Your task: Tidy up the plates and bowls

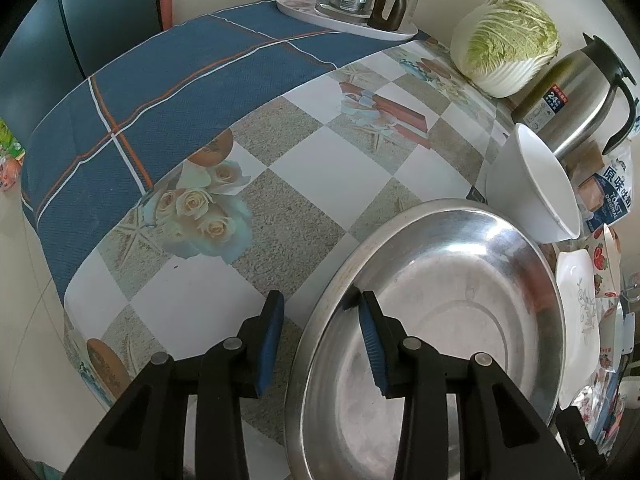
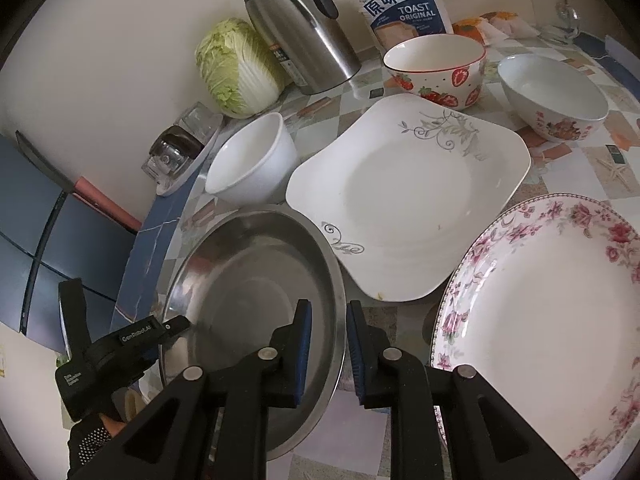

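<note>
A wide steel basin (image 1: 460, 312) (image 2: 248, 280) lies on the table. My left gripper (image 1: 320, 312) is open, its jaws astride the basin's near-left rim. My right gripper (image 2: 328, 320) is open, its jaws astride the basin's right rim. A plain white bowl (image 2: 252, 160) (image 1: 536, 184) stands behind the basin. A square white plate with grey scrollwork (image 2: 404, 200) (image 1: 580, 300) lies right of it. A round plate with pink flowers (image 2: 548, 320) lies at the near right. A strawberry bowl (image 2: 436, 68) and a flowered white bowl (image 2: 556, 96) stand further back.
A steel thermos jug (image 2: 300, 28) (image 1: 576, 104), a cabbage (image 2: 236, 68) (image 1: 508, 44) and a toast bag (image 2: 404, 12) stand by the wall. A tray with a glass pot and glasses (image 1: 352, 4) sits on a blue cloth (image 1: 160, 92). The table edge runs along the left.
</note>
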Available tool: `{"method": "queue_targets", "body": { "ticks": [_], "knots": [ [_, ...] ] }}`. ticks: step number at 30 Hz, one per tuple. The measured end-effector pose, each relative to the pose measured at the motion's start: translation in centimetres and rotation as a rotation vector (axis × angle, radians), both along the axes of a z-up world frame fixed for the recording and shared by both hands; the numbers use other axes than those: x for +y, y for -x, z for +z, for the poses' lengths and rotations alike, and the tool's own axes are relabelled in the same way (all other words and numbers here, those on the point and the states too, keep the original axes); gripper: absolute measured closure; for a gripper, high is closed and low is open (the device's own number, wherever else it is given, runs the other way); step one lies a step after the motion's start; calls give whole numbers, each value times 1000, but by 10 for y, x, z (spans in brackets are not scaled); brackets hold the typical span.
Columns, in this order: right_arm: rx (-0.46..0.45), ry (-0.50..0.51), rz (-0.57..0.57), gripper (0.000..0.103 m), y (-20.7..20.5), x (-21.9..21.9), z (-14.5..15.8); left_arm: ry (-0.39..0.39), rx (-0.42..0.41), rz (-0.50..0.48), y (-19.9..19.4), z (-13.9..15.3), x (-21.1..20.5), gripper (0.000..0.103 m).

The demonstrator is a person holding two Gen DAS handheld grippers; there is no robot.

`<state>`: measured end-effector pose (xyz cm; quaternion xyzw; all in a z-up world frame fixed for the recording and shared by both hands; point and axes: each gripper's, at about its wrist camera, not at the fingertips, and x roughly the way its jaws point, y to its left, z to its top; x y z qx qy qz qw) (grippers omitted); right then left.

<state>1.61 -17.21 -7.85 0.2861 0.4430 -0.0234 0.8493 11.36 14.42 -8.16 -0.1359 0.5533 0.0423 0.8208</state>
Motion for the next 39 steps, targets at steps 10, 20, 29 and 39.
{"method": "queue_targets", "body": {
  "ticks": [10, 20, 29, 39],
  "knots": [
    [55, 3, 13, 82, -3, 1, -14, -15, 0, -7, 0, 0, -1, 63],
    [86, 20, 33, 85, -5, 5, -24, -27, -4, -21, 0, -1, -3, 63],
    [57, 96, 99, 90, -5, 19, -8, 19, -14, 18, 4, 3, 10, 71],
    [-9, 163, 151, 90, -1, 32, 16, 20, -25, 23, 12, 10, 15, 72]
  ]
}}
